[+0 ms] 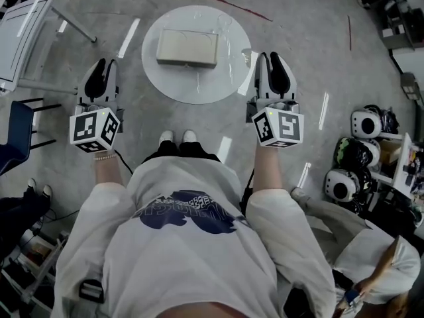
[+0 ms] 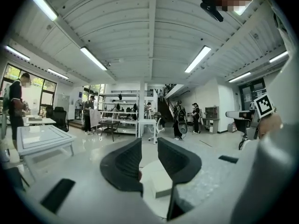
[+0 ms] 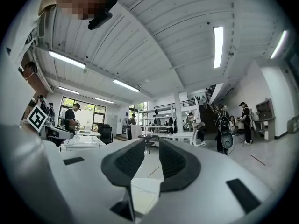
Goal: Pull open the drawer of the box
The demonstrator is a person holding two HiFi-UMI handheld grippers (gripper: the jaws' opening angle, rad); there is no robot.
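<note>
A beige box (image 1: 187,48) lies on a round white table (image 1: 199,97) in front of the person; its drawer front cannot be made out from above. The left gripper (image 1: 106,63) hangs open beside the table's left edge, apart from the box. The right gripper (image 1: 273,59) hangs open at the table's right edge, also apart from the box. In the left gripper view the jaws (image 2: 149,158) stand apart with nothing between them, and the box (image 2: 161,185) shows low behind them. In the right gripper view the jaws (image 3: 150,160) are parted and empty above the white table (image 3: 140,194).
A white framed table (image 1: 20,35) and a dark blue chair (image 1: 13,134) stand at the left. Several helmets (image 1: 351,158) fill shelves at the right, and a seated person (image 1: 374,260) is at the lower right. People and shelving (image 2: 119,108) stand far across the hall.
</note>
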